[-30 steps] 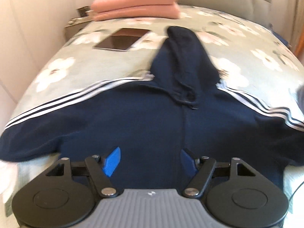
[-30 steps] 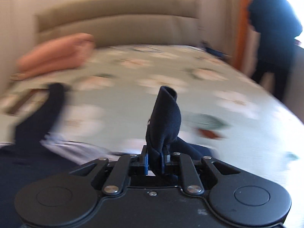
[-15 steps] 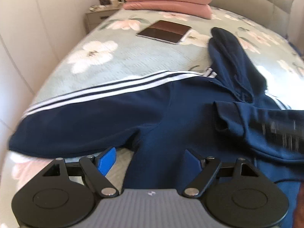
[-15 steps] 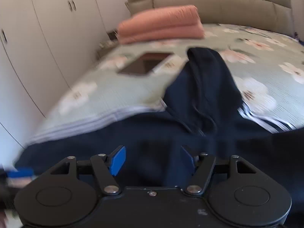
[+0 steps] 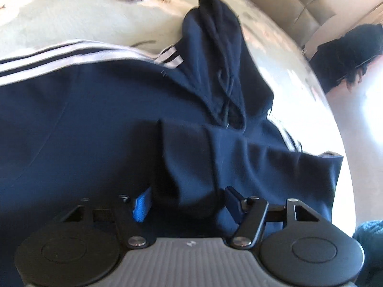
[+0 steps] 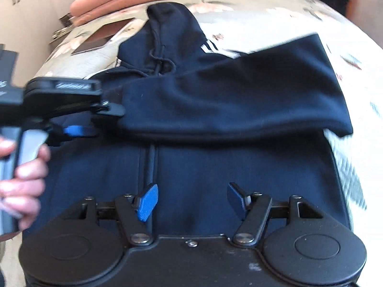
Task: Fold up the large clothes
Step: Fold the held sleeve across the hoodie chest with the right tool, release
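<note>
Hoodie [image 6: 191,167] lies on the bed [image 6: 275,12], hood toward frame top, one sleeve [image 6: 239,100] folded across. Your left gripper [image 5: 186,203] closes around the sleeve's cuff; your right gripper [image 6: 191,198] gapes empty above the zip.

Navy hoodie [image 6: 215,167] on bed [image 6: 275,12], sleeve [image 6: 239,91] folded across, right tool [image 6: 191,198] agape

The folded sleeve [image 6: 234,91] lies across the hoodie's chest [image 6: 215,172]; the left gripper [image 6: 95,117] crowds its cuff end. Bedspread [image 6: 275,7] beyond the hood [image 6: 172,31] lies bare; a tablet [image 6: 105,34] occupies the far-left part.
</note>
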`<state>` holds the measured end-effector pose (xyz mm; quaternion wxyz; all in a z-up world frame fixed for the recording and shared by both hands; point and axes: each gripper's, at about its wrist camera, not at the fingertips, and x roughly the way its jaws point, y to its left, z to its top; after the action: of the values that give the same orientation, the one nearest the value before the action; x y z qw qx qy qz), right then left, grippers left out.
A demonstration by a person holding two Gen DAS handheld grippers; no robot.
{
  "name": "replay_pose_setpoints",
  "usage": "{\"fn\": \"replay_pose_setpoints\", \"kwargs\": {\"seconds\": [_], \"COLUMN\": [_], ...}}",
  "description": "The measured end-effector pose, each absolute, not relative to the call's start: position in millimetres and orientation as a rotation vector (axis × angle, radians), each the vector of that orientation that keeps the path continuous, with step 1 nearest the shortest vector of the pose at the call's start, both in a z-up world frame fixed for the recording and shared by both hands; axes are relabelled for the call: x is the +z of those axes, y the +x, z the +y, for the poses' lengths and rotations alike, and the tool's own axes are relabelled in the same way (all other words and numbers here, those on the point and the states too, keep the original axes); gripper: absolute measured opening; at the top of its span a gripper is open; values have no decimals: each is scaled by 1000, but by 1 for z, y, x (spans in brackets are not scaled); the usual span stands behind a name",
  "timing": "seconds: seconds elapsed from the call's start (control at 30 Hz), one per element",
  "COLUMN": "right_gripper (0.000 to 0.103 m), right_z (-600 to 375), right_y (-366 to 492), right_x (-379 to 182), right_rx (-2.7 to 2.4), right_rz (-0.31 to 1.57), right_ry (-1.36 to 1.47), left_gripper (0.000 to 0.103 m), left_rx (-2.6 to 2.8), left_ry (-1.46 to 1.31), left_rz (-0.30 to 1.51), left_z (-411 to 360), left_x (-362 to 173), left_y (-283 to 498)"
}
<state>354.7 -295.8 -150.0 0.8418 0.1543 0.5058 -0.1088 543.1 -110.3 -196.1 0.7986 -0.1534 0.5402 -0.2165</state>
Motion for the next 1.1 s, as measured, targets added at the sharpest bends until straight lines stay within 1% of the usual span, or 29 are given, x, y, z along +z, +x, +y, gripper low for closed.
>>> {"fn": "replay_pose_setpoints", "kwargs": {"seconds": [0.03, 0.07, 0.1, 0.2, 0.3, 0.4, 0.47, 0.57, 0.67, 0.73, 0.77, 0.8, 0.87, 0.93, 0.97, 1.0, 1.03, 1.1], "right_gripper": [77, 77, 77, 77, 77, 77, 77, 77, 77, 77, 77, 77, 76, 59, 44, 39, 39, 36], "right_z": [-295, -294, -294, -293, -290, -285, -279, -270, -262, -263, -266, -272, -288, -308, -317, -322, -325, -323], "right_y": [353, 352, 350, 349, 354, 358, 361, 365, 373, 380, 385, 392, 405, 417, 421, 430, 438, 454], "right_x": [-152, -155, -156, -156, -153, -152, -152, -152, -148, -141, -139, -138, -140, -143, -145, -149, -154, -166], "right_rx": [-239, -248, -257, -276, -282, -269, -259, -233, -206, -212, -229, -255, -301, -306, -296, -287, -274, -232], "right_rz": [1076, 1082, 1084, 1080, 1077, 1071, 1059, 1042, 1025, 978, 955, 934, 894, 838, 832, 840, 848, 865], "right_ry": [337, 347, 352, 354, 350, 337, 334, 343, 272, 169, 108, 53, 5, 42, 73, 104, 133, 168], "left_gripper": [52, 26, 10, 9, 9, 9, 9, 19, 21, 29, 39, 41, 41, 38, 33, 29, 26, 16], "left_rx": [-464, -463, -449, -468, -506, -480, -428, -363, -209, -167, -164, -171, -226, -329, -379, -422, -457, -460], "left_ry": [-318, -296, -275, -320, -357, -371, -356, -231, -114, -129, -148, -156, -147, -129, -119, -116, -113, -83], "left_rz": [1144, 1134, 1127, 1070, 965, 869, 837, 915, 958, 915, 888, 868, 844, 854, 862, 874, 891, 935], "left_z": [-115, -120, -124, -120, -99, -65, -37, -13, 6, 19, 23, 24, 12, -12, -27, -39, -51, -70], "left_x": [-197, -197, -196, -182, -148, -118, -111, -138, -159, -153, -148, -144, -137, -141, -144, -150, -158, -177], "left_y": [545, 546, 546, 546, 536, 531, 533, 546, 546, 537, 532, 529, 527, 537, 539, 543, 545, 548]}}
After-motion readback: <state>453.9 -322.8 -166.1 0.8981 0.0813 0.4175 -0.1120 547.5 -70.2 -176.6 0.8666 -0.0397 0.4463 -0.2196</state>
